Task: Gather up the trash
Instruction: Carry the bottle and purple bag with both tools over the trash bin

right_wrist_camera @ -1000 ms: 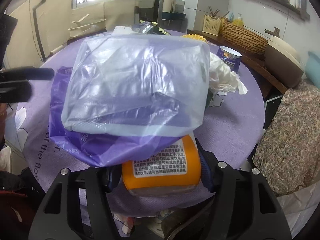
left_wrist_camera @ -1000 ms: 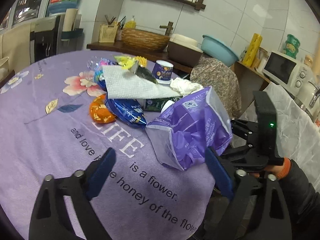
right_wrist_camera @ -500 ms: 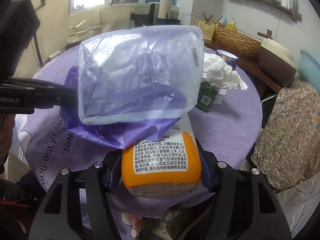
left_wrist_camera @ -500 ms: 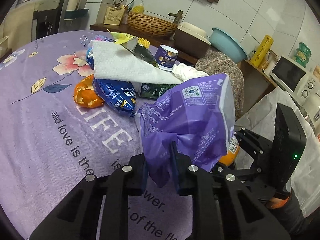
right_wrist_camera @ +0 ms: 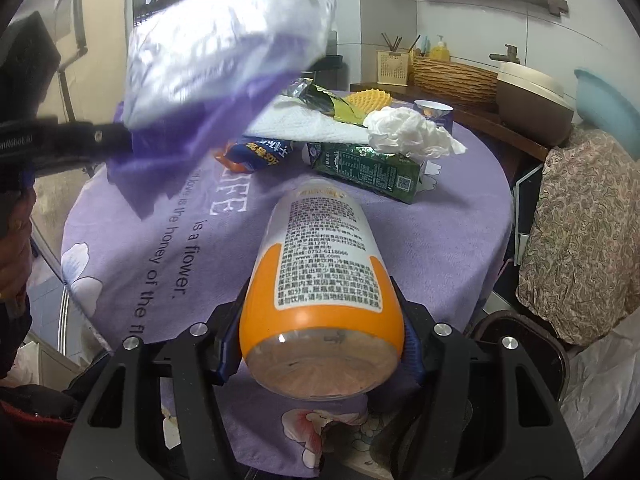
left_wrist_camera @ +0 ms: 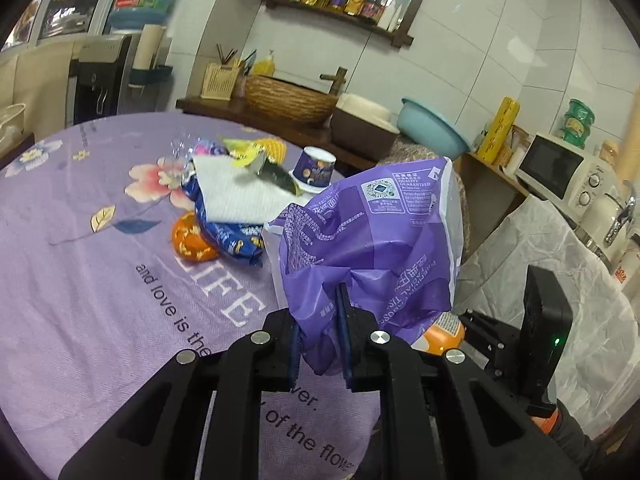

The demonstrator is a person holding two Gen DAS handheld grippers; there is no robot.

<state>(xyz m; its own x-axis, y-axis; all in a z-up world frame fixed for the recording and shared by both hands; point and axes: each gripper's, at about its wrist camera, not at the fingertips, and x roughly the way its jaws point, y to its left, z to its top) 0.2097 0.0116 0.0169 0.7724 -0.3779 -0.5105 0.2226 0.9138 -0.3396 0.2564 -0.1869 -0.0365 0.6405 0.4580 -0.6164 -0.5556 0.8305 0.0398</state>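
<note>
A purple plastic bag (left_wrist_camera: 380,232) hangs crumpled above the purple tablecloth (left_wrist_camera: 100,280). My left gripper (left_wrist_camera: 320,320) pinches its lower fold, the jaws still closing on it. In the right wrist view the bag (right_wrist_camera: 224,40) floats at the upper left, clear of the bottle. My right gripper (right_wrist_camera: 320,320) is shut on an orange and white bottle (right_wrist_camera: 320,280), held lying along the fingers with its base toward the camera. The bottle (left_wrist_camera: 444,334) peeks out under the bag in the left wrist view.
On the table lie a paper towel (left_wrist_camera: 236,192), a blue snack wrapper (left_wrist_camera: 228,236), orange peel (left_wrist_camera: 188,240), a paper cup (left_wrist_camera: 314,168), a green carton (right_wrist_camera: 368,168) and crumpled tissue (right_wrist_camera: 408,132). A patterned chair cover (right_wrist_camera: 580,232) stands right of the table.
My left jaws went from wide open to pinched on the purple bag and lifted it. The bag came off the bottle, which now shows fully in the right gripper.
</note>
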